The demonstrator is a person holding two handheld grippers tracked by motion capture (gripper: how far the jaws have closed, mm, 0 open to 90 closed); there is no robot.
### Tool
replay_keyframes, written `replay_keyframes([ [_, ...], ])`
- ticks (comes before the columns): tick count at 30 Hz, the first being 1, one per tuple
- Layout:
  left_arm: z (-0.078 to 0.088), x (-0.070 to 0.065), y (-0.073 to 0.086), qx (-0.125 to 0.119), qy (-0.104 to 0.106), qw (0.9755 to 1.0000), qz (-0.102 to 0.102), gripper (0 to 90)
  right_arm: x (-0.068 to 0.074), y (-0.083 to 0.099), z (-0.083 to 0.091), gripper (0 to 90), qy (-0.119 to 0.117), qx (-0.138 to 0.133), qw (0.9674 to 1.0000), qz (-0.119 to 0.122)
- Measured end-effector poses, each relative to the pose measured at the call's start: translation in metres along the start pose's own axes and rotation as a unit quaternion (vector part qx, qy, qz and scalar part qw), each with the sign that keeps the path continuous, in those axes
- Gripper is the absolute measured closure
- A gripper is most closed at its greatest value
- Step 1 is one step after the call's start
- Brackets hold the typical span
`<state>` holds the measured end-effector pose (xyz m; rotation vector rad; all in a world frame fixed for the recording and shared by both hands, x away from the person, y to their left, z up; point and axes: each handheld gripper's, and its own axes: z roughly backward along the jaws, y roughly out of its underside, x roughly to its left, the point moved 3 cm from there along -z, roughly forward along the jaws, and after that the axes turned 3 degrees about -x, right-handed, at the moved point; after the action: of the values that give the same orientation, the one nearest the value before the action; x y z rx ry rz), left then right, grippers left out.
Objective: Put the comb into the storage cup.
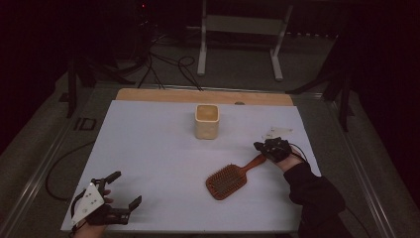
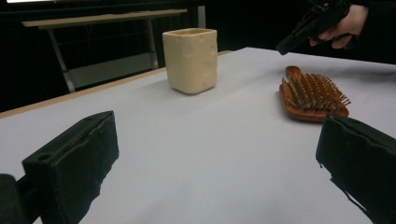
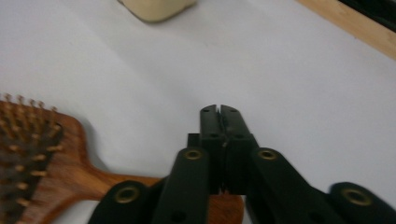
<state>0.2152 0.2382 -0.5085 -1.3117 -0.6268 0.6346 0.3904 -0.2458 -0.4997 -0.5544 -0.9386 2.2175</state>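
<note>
Right hand-held gripper (image 3: pixel 219 112): jaws brought fully together, pads meeting with nothing visible between the tips. They sit directly over the end of the handle of the reddish-brown wooden paddle hairbrush (image 1: pixel 229 178). From my gripper's own view the handle passes beneath the closed jaws; I cannot tell whether any part of them pinches it or merely rests above it.

Left hand-held gripper (image 1: pixel 121 191): jaws spread wide, holding nothing, low over the near left corner of the desk (image 1: pixel 148 148), well apart from the brush.

The brush lies bristles up on the white sheet covering the desk, right of centre and towards the near side, handle pointing far-right towards my right hand (image 1: pixel 285 156). A cream square ceramic cup (image 1: pixel 206 120) stands upright beyond it near the middle of the far side, open top, well apart from the brush.

Step in hand, as I judge it: taking hold of the brush by its handle. With the tips shut on nothing I can see, the grip looks doubtful. Next move likely calls for checking the hold with a small lift; if the handle stays down, reopen, drop lower astride it, and close again.
</note>
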Motion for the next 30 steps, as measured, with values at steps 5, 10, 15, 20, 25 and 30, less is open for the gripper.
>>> replay_keyframes([
  [5,0.0,0.0,0.0,-0.001,0.0,1.0,0.0,0.0,-0.004,0.008,-0.01,90.0,0.007,0.024,0.9997,0.008],
  [10,0.0,0.0,0.0,0.001,0.001,1.0,0.001,0.0,-0.009,0.015,-0.018,90.0,0.013,0.045,0.9989,0.007],
  [15,0.0,0.0,0.0,0.001,0.001,1.0,0.001,0.0,-0.009,0.019,-0.021,90.0,0.01,0.059,0.9982,0.012],
  [20,0.0,0.0,0.0,0.001,0.002,1.0,0.0,0.0,-0.01,0.023,-0.021,90.0,0.008,0.07,0.9975,0.011],
  [25,0.0,0.0,0.0,0.001,0.0,1.0,0.0,0.0,-0.008,0.026,-0.02,90.0,0.004,0.075,0.9971,0.013],
  [30,0.0,0.0,0.0,0.002,0.0,1.0,-0.001,0.0,-0.004,0.03,-0.014,90.0,0.004,0.076,0.9971,0.012],
])
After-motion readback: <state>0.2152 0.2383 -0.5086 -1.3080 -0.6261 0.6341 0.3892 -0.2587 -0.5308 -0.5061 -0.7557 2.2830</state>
